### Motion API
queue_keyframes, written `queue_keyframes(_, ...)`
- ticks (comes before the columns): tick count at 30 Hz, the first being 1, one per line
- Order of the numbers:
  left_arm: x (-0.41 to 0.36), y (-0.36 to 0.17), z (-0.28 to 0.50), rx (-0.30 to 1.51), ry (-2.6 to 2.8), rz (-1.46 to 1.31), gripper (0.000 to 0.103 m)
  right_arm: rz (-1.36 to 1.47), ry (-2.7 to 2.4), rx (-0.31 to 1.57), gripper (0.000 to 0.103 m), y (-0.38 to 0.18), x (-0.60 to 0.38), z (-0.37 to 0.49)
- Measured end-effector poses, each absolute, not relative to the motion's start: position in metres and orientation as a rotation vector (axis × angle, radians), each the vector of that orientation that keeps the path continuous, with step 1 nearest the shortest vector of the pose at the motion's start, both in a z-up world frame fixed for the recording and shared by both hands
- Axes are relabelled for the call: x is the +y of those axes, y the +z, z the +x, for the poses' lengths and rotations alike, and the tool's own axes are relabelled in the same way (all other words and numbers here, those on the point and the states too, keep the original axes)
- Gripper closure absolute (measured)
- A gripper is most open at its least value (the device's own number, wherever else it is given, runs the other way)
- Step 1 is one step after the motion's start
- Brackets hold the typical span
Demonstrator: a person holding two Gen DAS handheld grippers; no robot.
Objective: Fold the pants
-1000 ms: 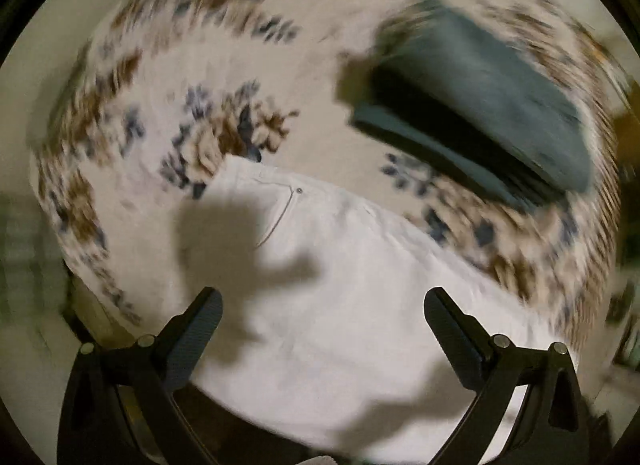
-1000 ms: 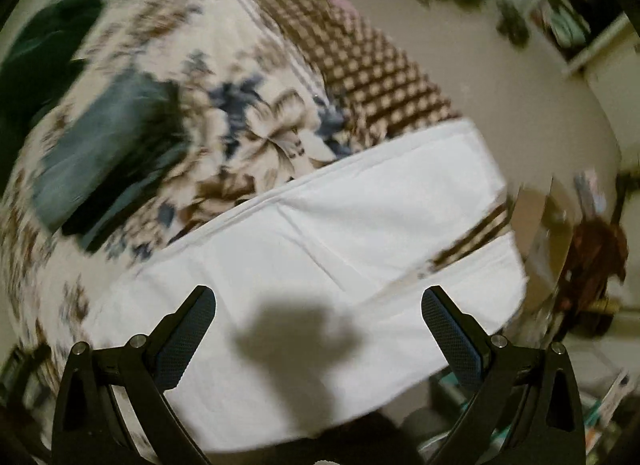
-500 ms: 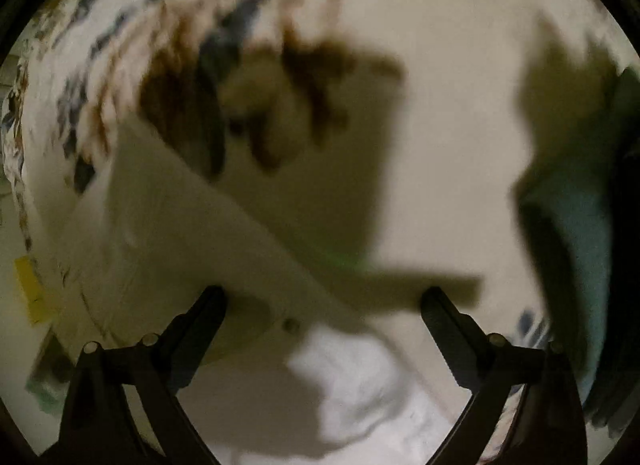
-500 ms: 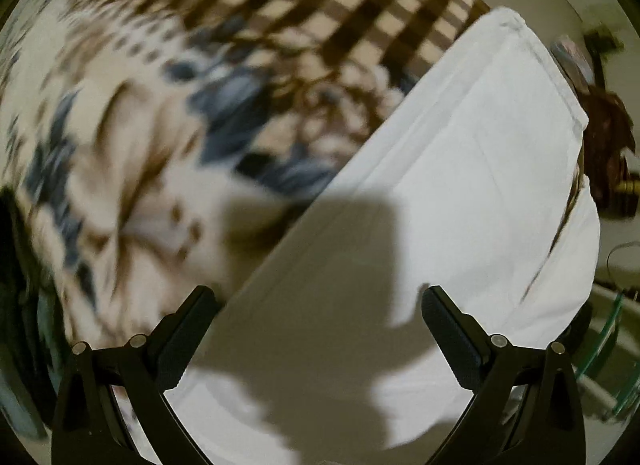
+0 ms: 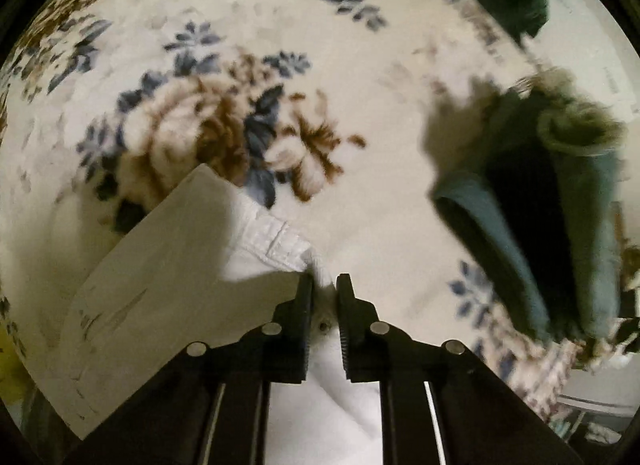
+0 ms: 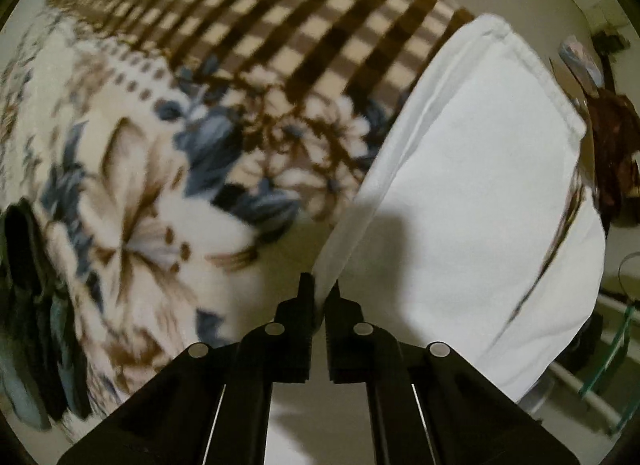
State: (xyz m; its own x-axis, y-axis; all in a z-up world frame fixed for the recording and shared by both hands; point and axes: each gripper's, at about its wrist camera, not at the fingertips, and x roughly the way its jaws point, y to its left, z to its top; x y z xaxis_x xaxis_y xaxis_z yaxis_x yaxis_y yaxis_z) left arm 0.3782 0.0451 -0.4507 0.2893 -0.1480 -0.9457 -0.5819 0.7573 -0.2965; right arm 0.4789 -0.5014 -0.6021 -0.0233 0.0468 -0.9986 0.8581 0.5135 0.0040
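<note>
The step in hand is judged to be the lift that begins a fold, and it is best done with both pinched edges raised together and level, so that the cloth hangs evenly and no slack bunches between the two holds. The left black two-finger gripper point(image 5: 324, 285) is pressed together on a bunched bit of the white cotton pants point(image 5: 168, 265) at the waistband end, where a stitched seam and what seems a small rivet are seen. The right black two-finger gripper point(image 6: 320, 297) is pinched on the long side edge of the same pants point(image 6: 472, 193), nearer the hemmed leg ends. The pants are spread on a cream fleece blanket with blue and brown flowers point(image 5: 340, 113), one leg laid beside the other, plain and little creased. A pile of dark teal folded garments point(image 5: 560, 233) lies well apart to one side and should be avoided during the carry.
</note>
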Motion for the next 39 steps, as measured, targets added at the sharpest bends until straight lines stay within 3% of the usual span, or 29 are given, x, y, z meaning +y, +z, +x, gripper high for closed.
queue_keyframes(6, 0.088, -0.402, 0.300, 1.136, 0.235, -0.800, 0.094, 0.796, -0.709, 1.401, 0.099, -0.564, -0.465, 0.429)
queue_keyframes(12, 0.118, -0.390, 0.259, 1.053, 0.200, -0.873, 0.094, 0.779, -0.641, 1.346, 0.099, -0.529, -0.466, 0.356)
queue_keyframes(18, 0.131, -0.428, 0.193, 1.130, 0.257, -0.842, 0.094, 0.737, -0.582, 1.361, 0.099, -0.501, -0.521, 0.250)
queue_keyframes(28, 0.138, -0.551, 0.127, 1.300, 0.435, -0.824, 0.092, 0.705, -0.592, 1.490, 0.099, -0.589, -0.514, 0.170)
queue_keyframes(31, 0.137, -0.553, 0.124, 1.298, 0.440, -0.824, 0.089, 0.733, -0.578, 1.555, 0.098, -0.620, -0.516, 0.155)
queue_keyframes(33, 0.135, -0.547, 0.126, 1.310, 0.438, -0.805, 0.090, 0.820, -0.538, 1.557, 0.090, -0.630, -0.525, 0.143)
queue_keyframes(35, 0.133, -0.541, 0.130, 1.327, 0.437, -0.786, 0.085, 0.896, -0.527, 1.543, 0.064, -0.629, -0.537, 0.129)
queue_keyframes(36, 0.133, -0.539, 0.131, 1.331, 0.438, -0.776, 0.078, 0.937, -0.529, 1.500, 0.058, -0.624, -0.546, 0.120)
queue_keyframes(39, 0.135, -0.538, 0.132, 1.320, 0.469, -0.759, 0.044, 1.005, -0.589, 1.341, 0.055, -0.602, -0.583, 0.095)
